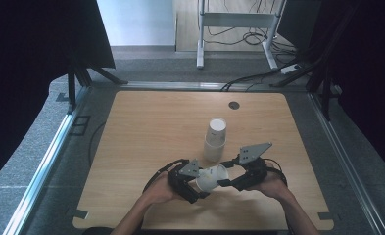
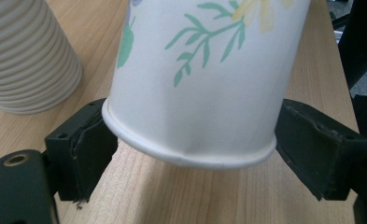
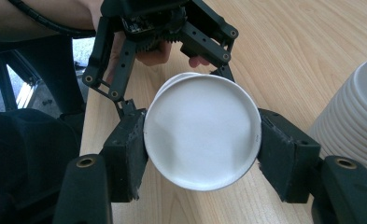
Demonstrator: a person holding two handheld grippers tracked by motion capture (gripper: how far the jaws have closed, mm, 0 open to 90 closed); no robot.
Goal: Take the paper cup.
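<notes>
1. The paper cup (image 1: 211, 177) lies on its side, lifted just above the near part of the table (image 1: 146, 127), between the person's two hands. It has a green and yellow flower print on its wall.

2. The right gripper (image 3: 202, 140) is clenched on the cup at its base end; its jaws press on either side of the white round bottom, which faces that camera, and the wall is dented slightly under the grip.

3. The left gripper (image 2: 190, 140) has its jaws around the cup's rolled rim end. Its pads (image 2: 95, 140) sit at the rim on both sides, seemingly touching, but I cannot tell whether they already squeeze it or only frame it.

4. The stack of cups (image 1: 215, 137) stands upside down near the middle of the table, just behind the grippers and apart from the held cup.

5. Judged from this, one cup is off the stack and held in the air, so the separating looks done. The step in hand seems to be a handover or a two-sided hold.

6. Left to do, as far as I can judge: the left gripper needs a firm hold, the right one must let go, and the cup has to be set down somewhere on the table.
</notes>
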